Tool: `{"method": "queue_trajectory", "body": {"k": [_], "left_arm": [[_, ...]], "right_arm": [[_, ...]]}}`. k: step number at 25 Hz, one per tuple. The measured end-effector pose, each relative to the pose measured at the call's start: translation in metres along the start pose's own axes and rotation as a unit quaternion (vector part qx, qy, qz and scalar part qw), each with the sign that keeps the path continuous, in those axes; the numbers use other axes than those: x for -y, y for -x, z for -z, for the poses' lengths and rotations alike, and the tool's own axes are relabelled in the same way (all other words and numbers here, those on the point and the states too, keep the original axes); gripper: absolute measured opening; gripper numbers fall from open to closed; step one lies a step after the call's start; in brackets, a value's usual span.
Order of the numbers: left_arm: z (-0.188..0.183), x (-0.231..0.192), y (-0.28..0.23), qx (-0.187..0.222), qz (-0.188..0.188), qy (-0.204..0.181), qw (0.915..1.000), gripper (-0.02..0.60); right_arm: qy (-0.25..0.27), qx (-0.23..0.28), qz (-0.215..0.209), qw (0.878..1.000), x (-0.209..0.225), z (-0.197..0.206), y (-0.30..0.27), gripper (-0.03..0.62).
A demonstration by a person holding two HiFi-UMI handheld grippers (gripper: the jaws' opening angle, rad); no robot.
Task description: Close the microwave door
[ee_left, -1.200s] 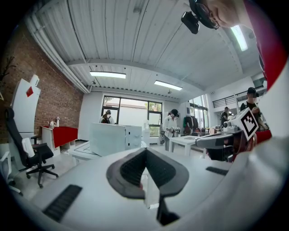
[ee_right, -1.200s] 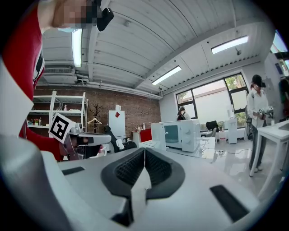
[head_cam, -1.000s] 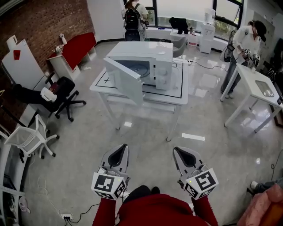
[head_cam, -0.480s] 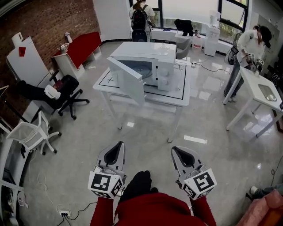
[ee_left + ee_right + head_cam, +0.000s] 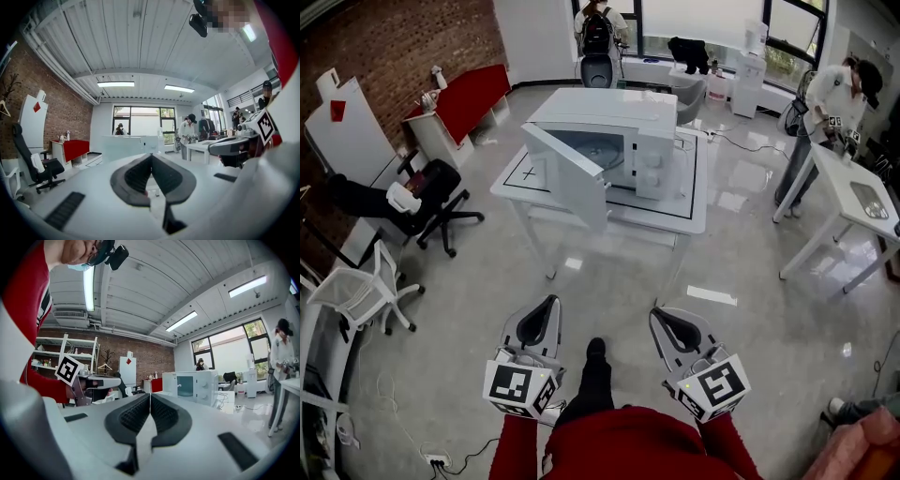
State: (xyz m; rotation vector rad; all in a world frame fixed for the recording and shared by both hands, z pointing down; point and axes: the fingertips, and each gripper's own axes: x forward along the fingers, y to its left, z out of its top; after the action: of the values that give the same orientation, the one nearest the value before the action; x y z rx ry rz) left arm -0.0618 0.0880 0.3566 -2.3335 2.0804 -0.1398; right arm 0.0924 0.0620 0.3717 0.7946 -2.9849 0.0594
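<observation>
Changed: since the earlier frames a dark shoe (image 5: pixel 595 349) has swung forward between the two grippers, and both grippers sit a little higher in the head view. The microwave door has not moved.
Meaning: this looks like the walk-up. The person is closing the gap, but no contact with the door is possible yet.
Left gripper (image 5: pixel 549 302): jaws pressed together with nothing between them, as its own view (image 5: pixel 151 155) shows. It is carried level and pointing ahead.
Right gripper (image 5: pixel 656 311): also closed and empty (image 5: pixel 150 394), held just beside the left one.
Floor (image 5: pixel 609 272): a stretch of glossy floor lies between the grippers and the table, so they are well apart from it.
Table (image 5: pixel 696 211): white, with a black outline marked on its top. The microwave stands inside that outline.
Microwave door (image 5: pixel 572 173): hinged at the left and swung wide toward the camera, its free edge out past the table's front edge.
Microwave (image 5: pixel 619 117): white, with its cavity and turntable exposed. In the right gripper view (image 5: pixel 194 386) it sits right of the jaw line.
Next move, as a judgement: reach the door's outer face and push it round toward the cavity. Closed jaws suit a push.
Farther back: one person (image 5: pixel 834 94) stands at a side table, another (image 5: pixel 598 28) by the windows.
</observation>
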Motion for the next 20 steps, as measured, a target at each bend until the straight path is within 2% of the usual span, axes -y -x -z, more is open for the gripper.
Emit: {"method": "queue_trajectory", "body": {"k": [10, 16, 20], "left_arm": [[0.020, -0.047, -0.071, -0.028, 0.027, 0.002, 0.9992, 0.011], [0.034, -0.065, -0.102, -0.038, 0.040, -0.006, 0.9985, 0.011], [0.029, -0.083, -0.123, -0.035, 0.051, -0.005, 0.9981, 0.011]], "right_arm": [[-0.018, -0.012, 0.006, 1.000, 0.032, 0.004, -0.096, 0.015], [-0.023, -0.020, 0.017, 0.999, 0.053, 0.018, -0.134, 0.015], [-0.022, -0.029, 0.034, 0.999, 0.067, 0.015, -0.159, 0.015]]}}
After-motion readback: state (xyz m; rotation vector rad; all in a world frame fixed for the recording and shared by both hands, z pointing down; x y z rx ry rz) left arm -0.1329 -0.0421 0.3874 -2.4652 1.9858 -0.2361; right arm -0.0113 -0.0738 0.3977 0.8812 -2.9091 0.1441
